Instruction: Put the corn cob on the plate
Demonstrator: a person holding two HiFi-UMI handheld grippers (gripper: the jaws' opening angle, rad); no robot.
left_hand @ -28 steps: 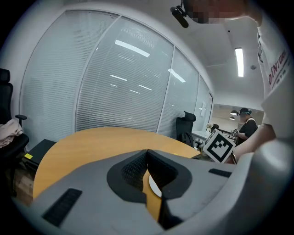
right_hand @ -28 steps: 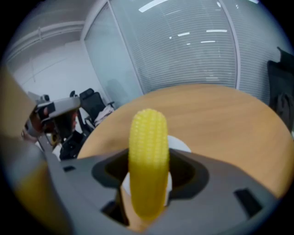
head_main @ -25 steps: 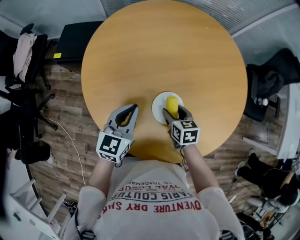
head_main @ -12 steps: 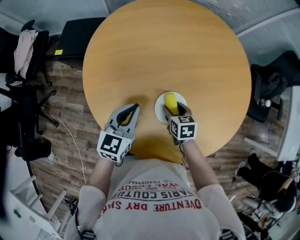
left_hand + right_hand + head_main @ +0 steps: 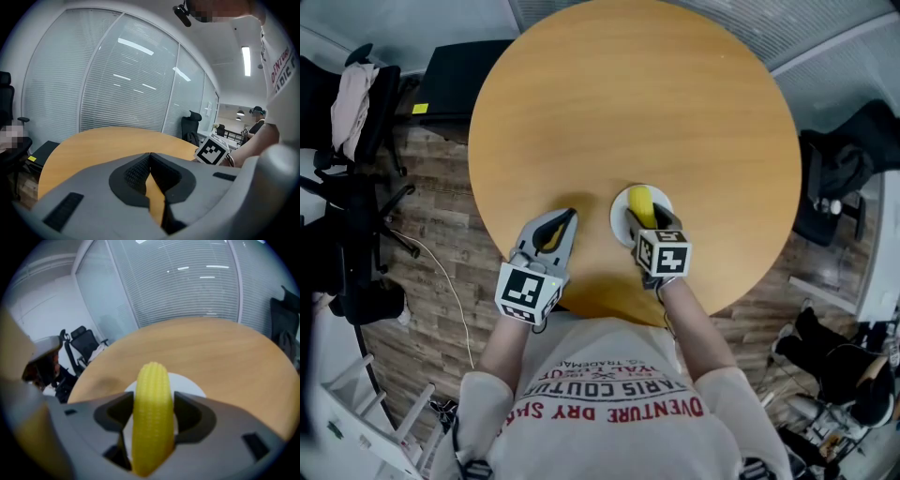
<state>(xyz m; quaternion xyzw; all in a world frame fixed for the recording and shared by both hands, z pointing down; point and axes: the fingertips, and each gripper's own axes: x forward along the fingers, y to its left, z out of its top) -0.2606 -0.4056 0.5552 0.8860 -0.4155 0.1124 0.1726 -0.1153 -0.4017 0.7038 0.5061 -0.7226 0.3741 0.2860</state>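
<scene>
One round wooden table (image 5: 628, 112) fills the head view. Near its close edge, the left gripper (image 5: 565, 220) has its jaws pressed together on nothing. Just beside it the right gripper (image 5: 650, 221), over the small white plate (image 5: 620, 208), is clamped on the yellow corn cob (image 5: 643, 203).

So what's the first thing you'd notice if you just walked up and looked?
The bright yellow corn cob jumps out first, pinched between the jaws of the right gripper, right over the small white plate. Next comes the big round wooden table, with the plate near the edge closest to the person. The left gripper is to the plate's left, shut with nothing in it.
</scene>
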